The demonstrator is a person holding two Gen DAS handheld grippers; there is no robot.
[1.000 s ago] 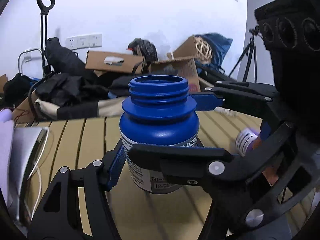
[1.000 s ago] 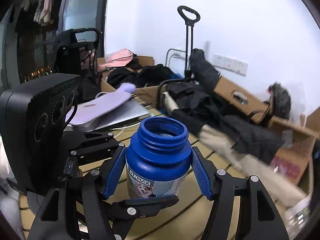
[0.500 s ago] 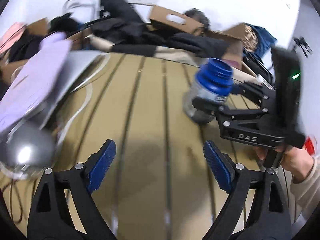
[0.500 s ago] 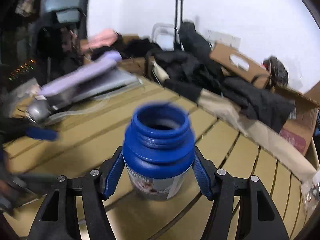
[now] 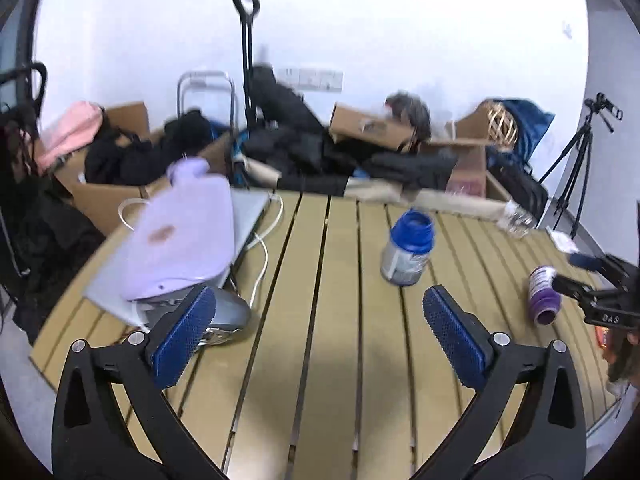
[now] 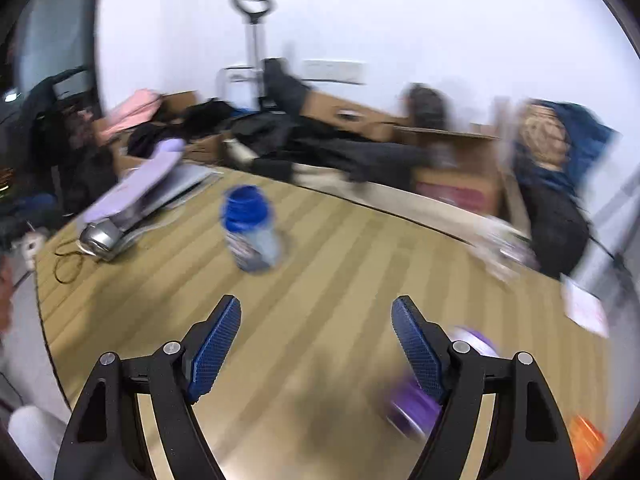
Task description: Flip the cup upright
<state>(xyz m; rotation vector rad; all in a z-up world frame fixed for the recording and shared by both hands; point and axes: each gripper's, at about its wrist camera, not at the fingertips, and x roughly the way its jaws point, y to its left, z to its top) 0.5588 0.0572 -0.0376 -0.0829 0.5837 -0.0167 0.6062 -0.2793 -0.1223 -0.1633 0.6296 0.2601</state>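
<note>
The blue-necked cup [image 5: 408, 250], a jar with a pale label, stands upright with its mouth up on the slatted wooden table [image 5: 320, 360]. It also shows in the blurred right wrist view [image 6: 251, 234]. My left gripper [image 5: 320, 334] is open and empty, well back from the cup. My right gripper [image 6: 316, 346] is open and empty, also back from it. The right gripper shows in the left wrist view [image 5: 576, 274] at the far right, beside a purple bottle.
A purple bottle [image 5: 542, 294] lies on its side at the table's right, also in the right wrist view [image 6: 416, 398] behind my right finger. A lilac hot-water bottle [image 5: 180, 236], a laptop and a silver object sit at the left. Boxes and bags crowd behind the table.
Both grippers have let go of the cup and pulled back from it. The cup now stands alone on the table, mouth up.
</note>
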